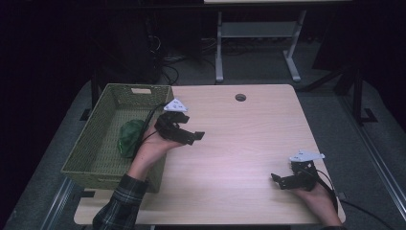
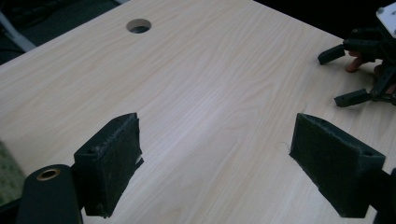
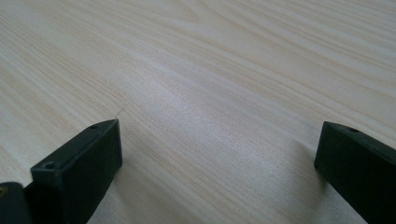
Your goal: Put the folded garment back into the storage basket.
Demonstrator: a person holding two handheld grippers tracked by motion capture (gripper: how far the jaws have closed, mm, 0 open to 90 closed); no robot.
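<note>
My left gripper (image 1: 184, 132) hangs over the tabletop (image 1: 239, 143) just beside the right wall of the basket (image 1: 103, 108), its jaws pointing out toward the middle of the wood. In the left gripper view its jaws stand wide apart with nothing between them but bare pale grain, and the round hole (image 2: 138, 25) in the tabletop sits far ahead on the left. The green thing (image 1: 130, 137) lies inside the basket, low against its right wall and close to my left hand (image 1: 153, 148); it looks like a crumpled leafy lump, though I cannot tell exactly what it is. The basket itself is a woven olive one on the left edge of the tabletop, slightly overhanging it at the near corner. My right gripper (image 1: 287, 179) rests low near the front right corner of the tabletop, well apart from the left one, held by my right hand (image 1: 318, 199). In the right gripper view its jaws are also spread wide, gripping nothing, with wood grain running under them. From the left gripper view I see the right gripper (image 2: 362, 74) at the far right, its jaws open. My left sleeve (image 1: 119, 206) is plaid and comes in from the bottom.
</note>
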